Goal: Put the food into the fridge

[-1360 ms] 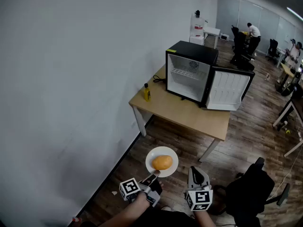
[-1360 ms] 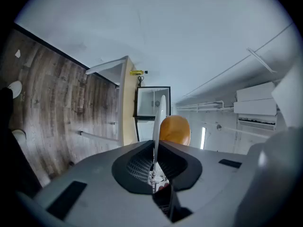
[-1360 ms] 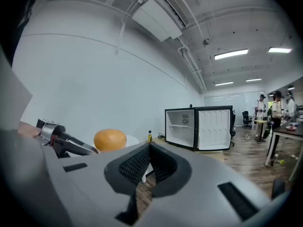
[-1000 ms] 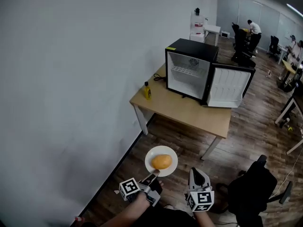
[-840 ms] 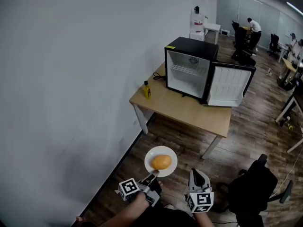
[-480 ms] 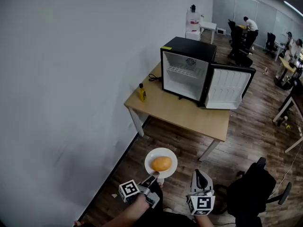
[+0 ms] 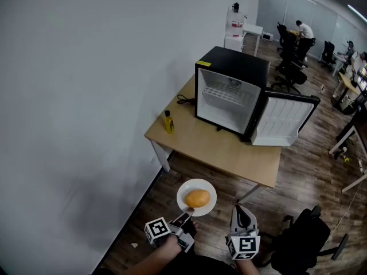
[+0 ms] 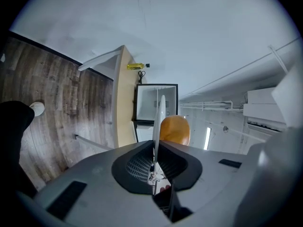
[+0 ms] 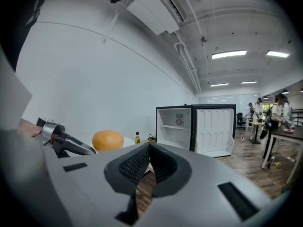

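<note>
White round plate (image 7: 209, 205) carrying an orange rounded piece of food (image 7: 197, 198) is pinched at its near rim by the left gripper (image 7: 185, 213). In the left gripper view the jaws are clamped on the thin plate edge, and the food sits on the plate just past them. Right gripper (image 7: 239, 211) is beside it, jaws pressed together with nothing between them, touching nothing.

Black mini fridge (image 7: 232, 89) stands on a light wooden table (image 7: 221, 146) against the wall. Its white-lined door (image 7: 285, 120) is swung open to the right, the wire shelf inside looks bare. A small yellow bottle (image 7: 168, 121) sits on the table's left end. Plate and food are over the wood floor, well apart from the fridge, on the near side of the table.

Step, as I read it: carrying the food toward the fridge, placement not yet started. Next move needs walking up to the table with the plate kept level so the food doesn't roll off. Then slide the plate straight into the open compartment, onto the shelf or the floor of the fridge. Risk: a rim-only grip may let the plate tip.
</note>
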{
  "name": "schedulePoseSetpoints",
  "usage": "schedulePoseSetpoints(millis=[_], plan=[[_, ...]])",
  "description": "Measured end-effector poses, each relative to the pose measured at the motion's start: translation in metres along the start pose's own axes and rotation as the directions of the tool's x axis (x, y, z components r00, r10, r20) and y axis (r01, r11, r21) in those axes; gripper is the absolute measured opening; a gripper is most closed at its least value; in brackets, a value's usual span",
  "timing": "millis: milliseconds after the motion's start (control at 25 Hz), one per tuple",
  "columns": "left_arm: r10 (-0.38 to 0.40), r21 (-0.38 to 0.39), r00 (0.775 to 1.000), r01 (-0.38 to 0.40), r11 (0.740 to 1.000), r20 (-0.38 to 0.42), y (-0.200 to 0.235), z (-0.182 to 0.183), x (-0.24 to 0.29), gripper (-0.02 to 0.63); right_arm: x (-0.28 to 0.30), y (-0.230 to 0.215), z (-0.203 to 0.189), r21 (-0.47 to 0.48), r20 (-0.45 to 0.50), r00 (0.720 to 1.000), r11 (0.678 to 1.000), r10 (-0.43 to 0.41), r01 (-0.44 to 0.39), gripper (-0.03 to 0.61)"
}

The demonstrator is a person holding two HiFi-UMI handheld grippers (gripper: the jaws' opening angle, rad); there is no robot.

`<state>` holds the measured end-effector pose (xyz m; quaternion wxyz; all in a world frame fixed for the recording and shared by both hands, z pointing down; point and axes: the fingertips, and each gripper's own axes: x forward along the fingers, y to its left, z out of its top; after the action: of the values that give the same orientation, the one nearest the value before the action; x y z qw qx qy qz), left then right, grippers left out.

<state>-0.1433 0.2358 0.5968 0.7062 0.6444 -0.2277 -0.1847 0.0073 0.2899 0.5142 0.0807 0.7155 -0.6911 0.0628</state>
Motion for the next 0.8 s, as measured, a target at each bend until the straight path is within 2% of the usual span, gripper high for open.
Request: schedulePoseSetpoints(millis=[320, 520, 800], plan=[[-0.003, -0.020, 0.999, 0.002, 1.000, -0.041, -0.025, 0.058, 0.070, 0.028, 0.088, -0.014, 0.032, -0.007, -0.026, 0.999, 1.000, -0.023, 0.023, 0.060], [0.002, 0.003, 0.997, -0.002, 1.000, -0.071, -0.030, 0.097, 0.109, 0.028, 0.137, -0.034, 0.042, 0.003, -0.001, 0.997, 0.997, -0.072, 0.072, 0.060], [0.018, 0.012, 0.995, -0.017, 1.000, -0.102, -0.036, 0.124, 0.153, 0.028, 0.187, -0.064, 0.053, 0.006, 0.007, 0.992, 0.992, -0.126, 0.126, 0.060]])
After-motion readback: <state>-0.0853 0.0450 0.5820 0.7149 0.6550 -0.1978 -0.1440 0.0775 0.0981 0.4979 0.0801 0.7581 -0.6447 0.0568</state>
